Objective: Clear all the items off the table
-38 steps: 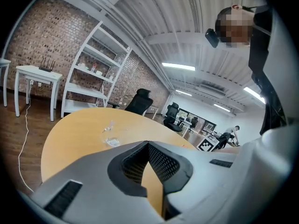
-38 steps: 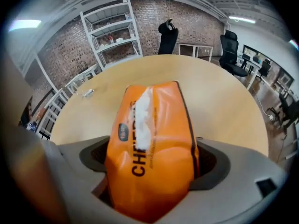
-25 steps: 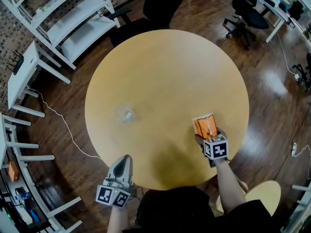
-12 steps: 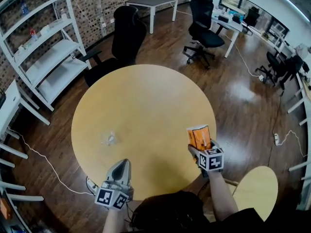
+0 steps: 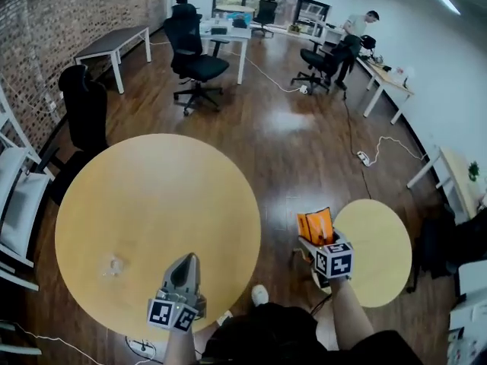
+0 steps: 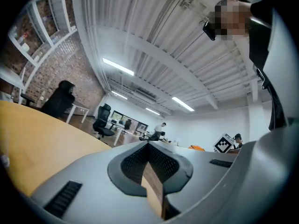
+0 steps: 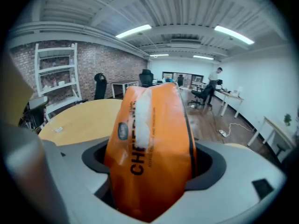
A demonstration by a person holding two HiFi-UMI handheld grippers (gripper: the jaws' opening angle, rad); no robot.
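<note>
An orange snack bag (image 5: 316,226) (image 7: 152,148) is pinched between the jaws of my right gripper (image 5: 317,238) (image 7: 152,171), held in the air over the floor between the big round table (image 5: 190,196) and a small round table (image 5: 380,249). My left gripper (image 5: 183,268) (image 6: 149,171) is shut with nothing in it, above the big table's near edge. A small clear wrapper (image 5: 114,265) (image 7: 57,129) lies on the big table at its left side.
Office chairs (image 5: 194,48), desks and a person (image 5: 358,33) stand at the far end of the room. White shelving (image 5: 11,196) is at the left by the brick wall. A cable and power strip (image 5: 364,158) lie on the wooden floor.
The head view has swung to the right. My right gripper has carried the orange bag off the big table, out over the floor beside the small round table. The left gripper stays shut.
</note>
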